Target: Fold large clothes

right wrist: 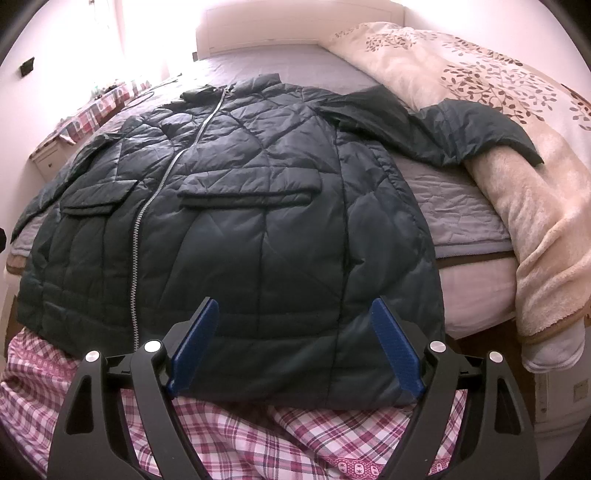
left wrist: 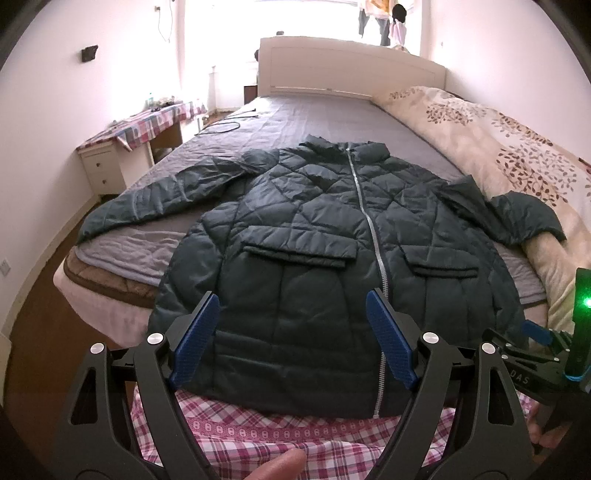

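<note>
the dark quilted jacket (left wrist: 332, 251) lies flat on the bed (left wrist: 332, 118), zipped, front up, both sleeves spread out, so no fold looks made yet; all the folding is left. the left hand-held gripper (left wrist: 291, 339) and right hand-held gripper (right wrist: 295, 343) hang over the hem, spread wide, holding nothing.

Jacket (left wrist: 314, 236) hem hangs over the bed's near end, so the bed edge under it is hidden; in the right wrist view its sleeve (right wrist: 40, 199) at frame left is mostly behind the body. Right gripper (left wrist: 535, 332) is cut off at lower right of the left wrist view, fingers mostly out of sight. Clutter on the side table (left wrist: 162, 110) at upper left is too small to identify, and the window (left wrist: 295, 14) is blown out.
</note>
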A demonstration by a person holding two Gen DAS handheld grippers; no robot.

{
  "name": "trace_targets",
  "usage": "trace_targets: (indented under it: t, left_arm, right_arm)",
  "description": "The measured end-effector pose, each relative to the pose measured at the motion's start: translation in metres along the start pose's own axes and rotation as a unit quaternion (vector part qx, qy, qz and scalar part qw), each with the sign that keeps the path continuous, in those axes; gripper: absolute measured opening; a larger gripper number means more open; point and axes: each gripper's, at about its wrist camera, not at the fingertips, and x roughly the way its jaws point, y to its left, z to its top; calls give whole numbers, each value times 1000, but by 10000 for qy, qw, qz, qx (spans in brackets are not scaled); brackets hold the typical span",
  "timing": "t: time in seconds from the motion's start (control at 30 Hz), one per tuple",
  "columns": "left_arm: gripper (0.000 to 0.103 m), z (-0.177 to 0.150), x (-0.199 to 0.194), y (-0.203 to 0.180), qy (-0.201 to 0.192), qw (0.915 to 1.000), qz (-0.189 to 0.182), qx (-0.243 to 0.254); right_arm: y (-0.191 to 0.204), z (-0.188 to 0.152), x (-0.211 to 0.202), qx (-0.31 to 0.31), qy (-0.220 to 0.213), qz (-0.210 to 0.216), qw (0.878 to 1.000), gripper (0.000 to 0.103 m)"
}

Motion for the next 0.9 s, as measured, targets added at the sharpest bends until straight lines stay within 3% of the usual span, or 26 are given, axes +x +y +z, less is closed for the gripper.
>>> trace_targets:
  t: [0.9]
  left_arm:
    - [84, 0, 0, 0, 13, 10000, -6, -16]
  right_arm:
    - [0, 0, -1, -4, 4, 1, 10000, 82]
